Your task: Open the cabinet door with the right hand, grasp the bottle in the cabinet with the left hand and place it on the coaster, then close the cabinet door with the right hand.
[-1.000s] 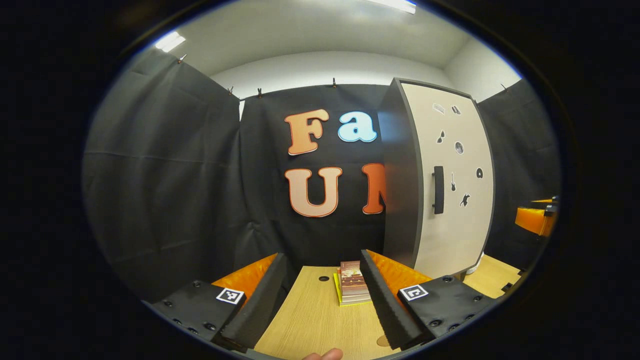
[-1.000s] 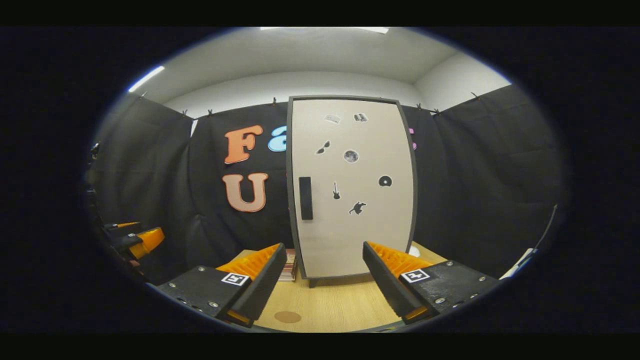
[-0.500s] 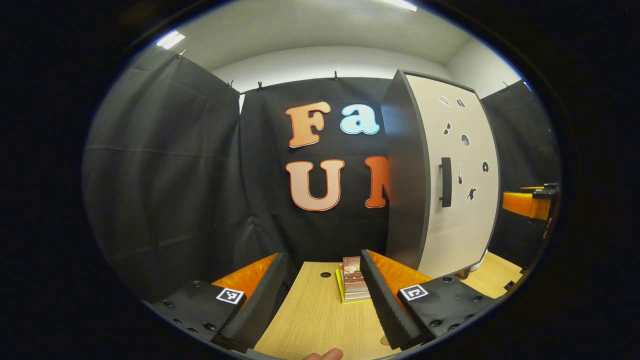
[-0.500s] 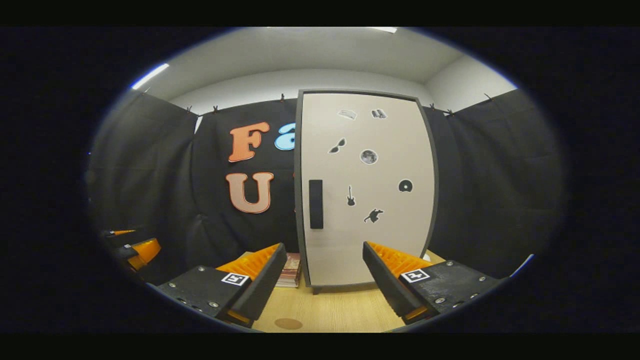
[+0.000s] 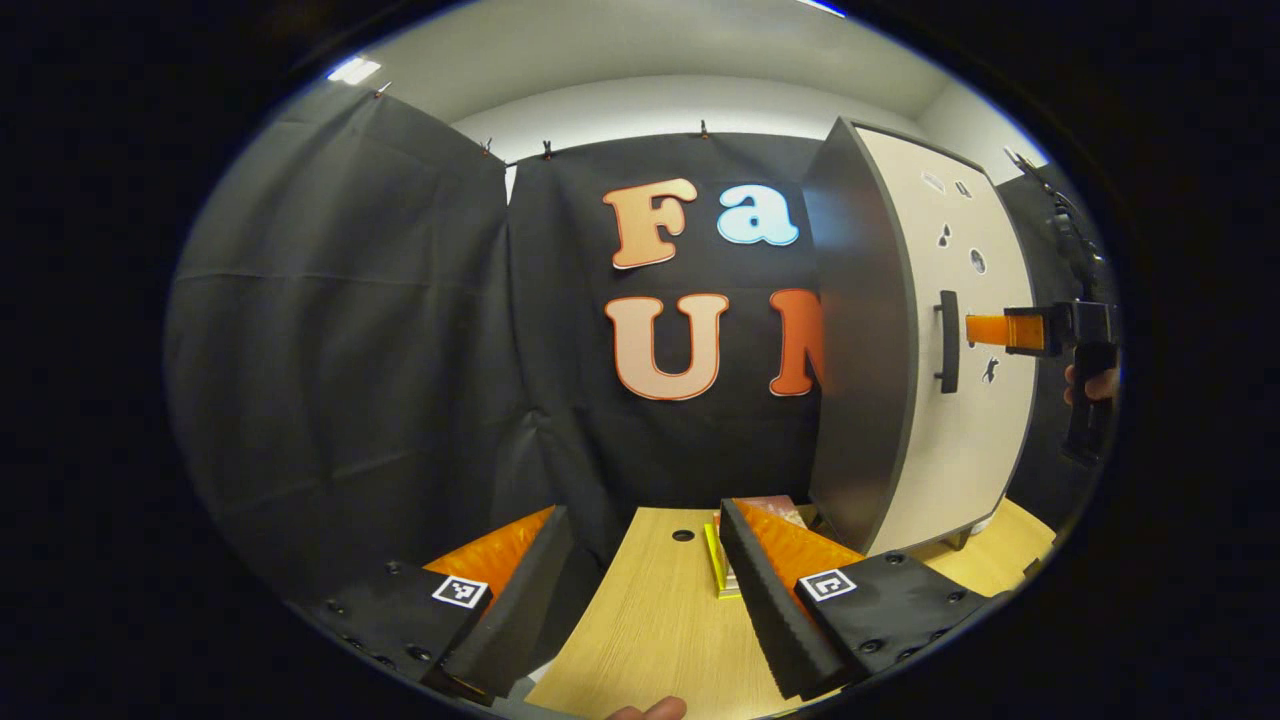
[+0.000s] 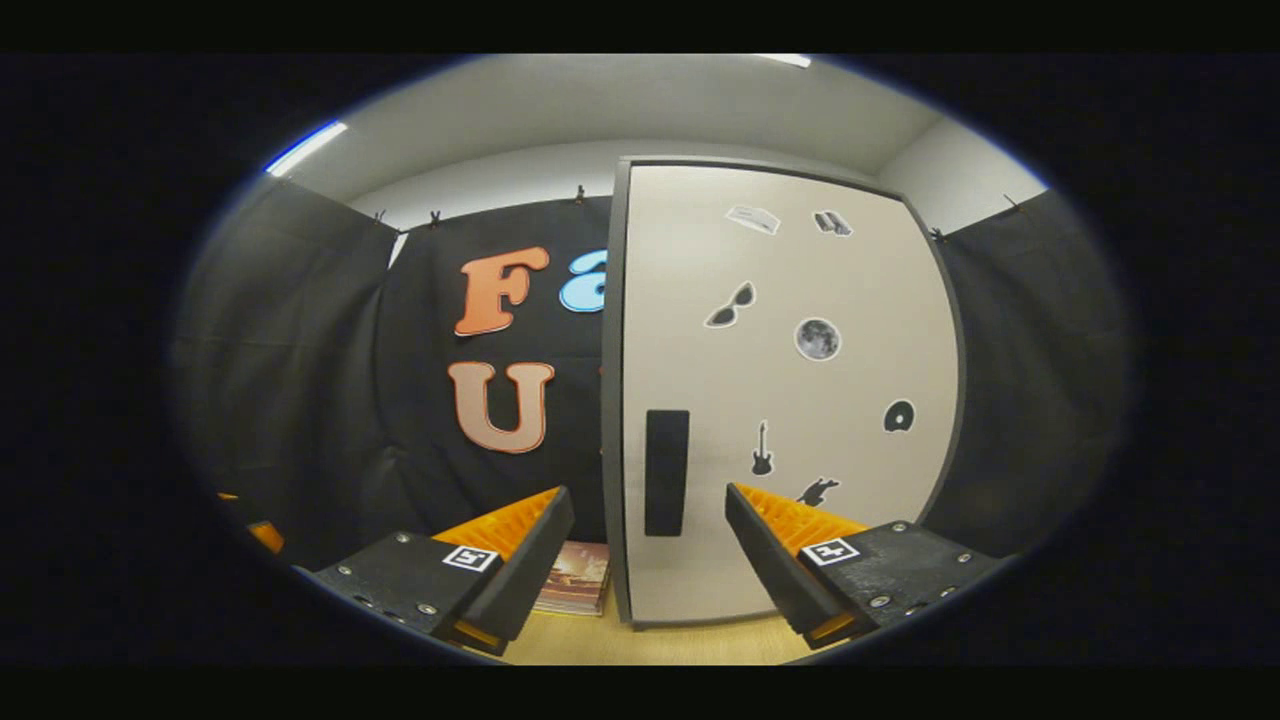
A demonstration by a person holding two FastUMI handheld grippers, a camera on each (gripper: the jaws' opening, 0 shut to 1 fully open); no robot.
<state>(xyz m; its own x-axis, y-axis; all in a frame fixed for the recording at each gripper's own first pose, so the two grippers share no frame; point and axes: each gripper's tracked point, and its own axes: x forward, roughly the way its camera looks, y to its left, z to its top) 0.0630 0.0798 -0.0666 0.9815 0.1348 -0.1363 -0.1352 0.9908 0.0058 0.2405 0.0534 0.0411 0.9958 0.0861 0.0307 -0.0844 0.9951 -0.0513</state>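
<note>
With its fingers spread wide, the right gripper is closing in on the cabinet door's handle, now nearer than a second ago, while the bottle is presumably sitting behind that shut door.

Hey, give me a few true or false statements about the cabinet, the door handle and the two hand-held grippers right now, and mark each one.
1. The cabinet door is closed. True.
2. The right hand-held gripper is shut on the door handle. False: its fingers are spread, the handle between them farther off, untouched.
3. The left hand-held gripper holds a bottle. False: it is open with nothing between its fingers.
4. A stack of books lies on the table beside the cabinet. True.
5. Stickers dot the door's front. True.
</note>
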